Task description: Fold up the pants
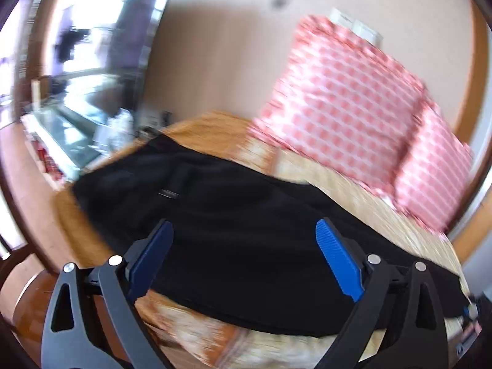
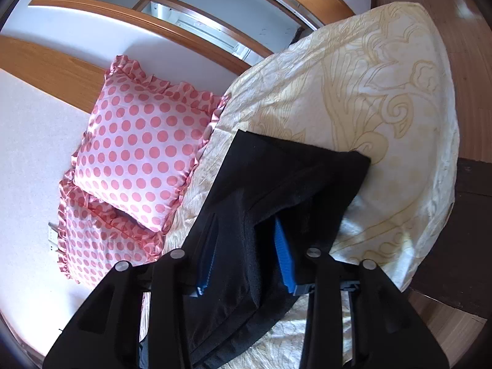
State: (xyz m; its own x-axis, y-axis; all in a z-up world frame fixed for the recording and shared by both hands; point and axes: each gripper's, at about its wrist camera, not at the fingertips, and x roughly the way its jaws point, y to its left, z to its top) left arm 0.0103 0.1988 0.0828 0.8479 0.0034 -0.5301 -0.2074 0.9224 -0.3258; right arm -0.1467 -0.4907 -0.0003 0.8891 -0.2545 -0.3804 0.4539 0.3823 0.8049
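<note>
Black pants [image 1: 246,190] lie stretched across the patterned bedspread [image 1: 353,196] in the blurred left wrist view. My left gripper [image 1: 244,224] hovers over their near part with its blue pads [image 1: 335,258] spread wide and nothing between them. In the right wrist view the pants [image 2: 292,178] are a folded dark slab on the cream bedspread [image 2: 384,107]. My right gripper [image 2: 246,218] straddles a fold of that fabric. Its jaws are partly apart, the right blue pad [image 2: 284,255] stands bare, and cloth hides most of the left pad.
Two pink polka-dot pillows [image 2: 138,147] [image 1: 344,98] lean at the head of the bed against a wooden headboard [image 2: 46,61]. Wooden floor [image 2: 430,6] surrounds the bed. A dark wooden piece [image 2: 461,230] stands at the right, and a glass-topped counter [image 1: 61,129] at the far left.
</note>
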